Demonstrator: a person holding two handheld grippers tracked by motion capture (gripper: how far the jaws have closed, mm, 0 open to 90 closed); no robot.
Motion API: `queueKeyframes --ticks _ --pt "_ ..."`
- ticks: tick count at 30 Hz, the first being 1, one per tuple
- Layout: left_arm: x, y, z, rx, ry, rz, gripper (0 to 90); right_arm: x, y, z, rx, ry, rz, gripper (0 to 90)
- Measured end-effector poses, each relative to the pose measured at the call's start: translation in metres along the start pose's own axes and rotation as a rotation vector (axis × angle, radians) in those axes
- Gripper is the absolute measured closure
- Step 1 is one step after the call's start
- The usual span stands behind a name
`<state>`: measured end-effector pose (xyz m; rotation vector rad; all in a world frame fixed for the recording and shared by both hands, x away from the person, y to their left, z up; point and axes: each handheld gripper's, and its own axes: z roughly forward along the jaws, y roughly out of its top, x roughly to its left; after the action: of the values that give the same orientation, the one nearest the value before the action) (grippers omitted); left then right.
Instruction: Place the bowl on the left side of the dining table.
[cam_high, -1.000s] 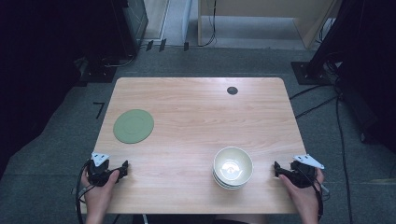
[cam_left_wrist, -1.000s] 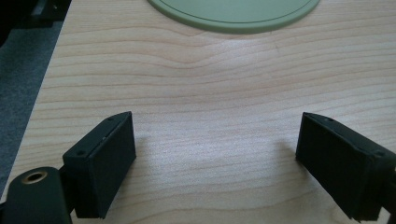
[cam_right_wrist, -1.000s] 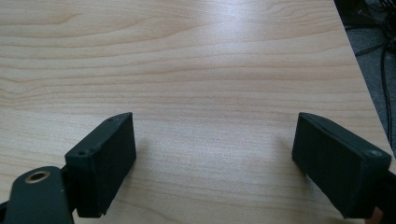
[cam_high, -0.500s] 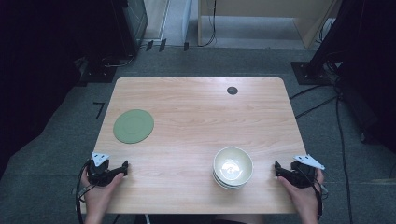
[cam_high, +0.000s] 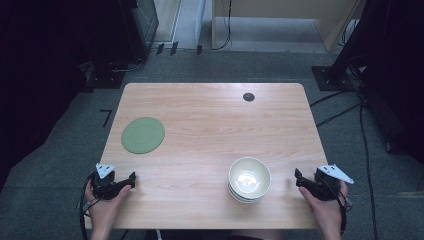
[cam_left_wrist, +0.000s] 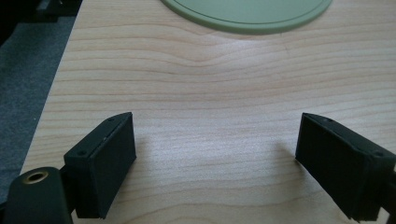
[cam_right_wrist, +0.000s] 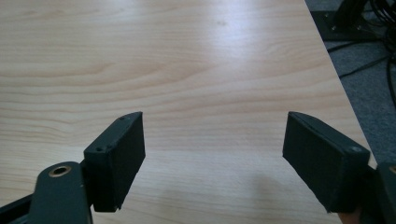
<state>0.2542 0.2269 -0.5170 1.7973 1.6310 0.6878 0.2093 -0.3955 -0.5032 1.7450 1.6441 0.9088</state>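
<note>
Stacked pale ceramic bowls (cam_high: 249, 179) are seen at the near right of the wooden worktop (cam_high: 210, 130), just left of the right claw (cam_high: 299, 179), whose jaws, empty, have just been narrowed slightly while kept apart; a grasp seems prepared. Left claw (cam_high: 131, 180) is held apart, empty.

table (cam_high: 210, 130): pale wood, smooth, satin | stacked bowls (cam_high: 249, 179), lower right: glossy glazed ceramic | green plate (cam_high: 143, 135), left: matt | gripper pads (cam_left_wrist: 109, 163): matt black
</note>
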Motion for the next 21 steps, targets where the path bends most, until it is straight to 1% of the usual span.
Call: queueKeyframes --ticks 3,5,7,8,13,16,21 --pt "0.002 0.000 -0.002 -0.017 -0.001 -0.015 12.0 0.008 0.006 -0.006 -0.020 0.024 0.005 21.6" --pt "0.002 0.001 -0.003 -0.028 -0.009 -0.024 12.4 0.012 0.010 -0.010 -0.036 0.037 0.005 22.4" --pt "0.000 0.001 -0.004 -0.036 -0.012 -0.019 12.6 0.013 0.011 -0.012 -0.041 0.044 0.007 22.5" --pt "-0.001 0.002 -0.004 -0.039 -0.014 -0.019 12.6 0.017 0.016 -0.017 -0.060 0.072 0.023 23.2" --pt "-0.005 0.004 -0.008 -0.047 -0.029 -0.016 12.6 0.024 0.022 -0.025 -0.083 0.096 0.013 25.8" --pt "-0.008 0.007 -0.013 -0.060 -0.035 -0.005 12.6 0.028 0.025 -0.029 -0.091 0.102 0.005 26.6" --pt "-0.008 0.012 -0.021 -0.083 -0.055 -0.029 12.8 0.032 0.028 -0.034 -0.103 0.126 0.014 29.0"
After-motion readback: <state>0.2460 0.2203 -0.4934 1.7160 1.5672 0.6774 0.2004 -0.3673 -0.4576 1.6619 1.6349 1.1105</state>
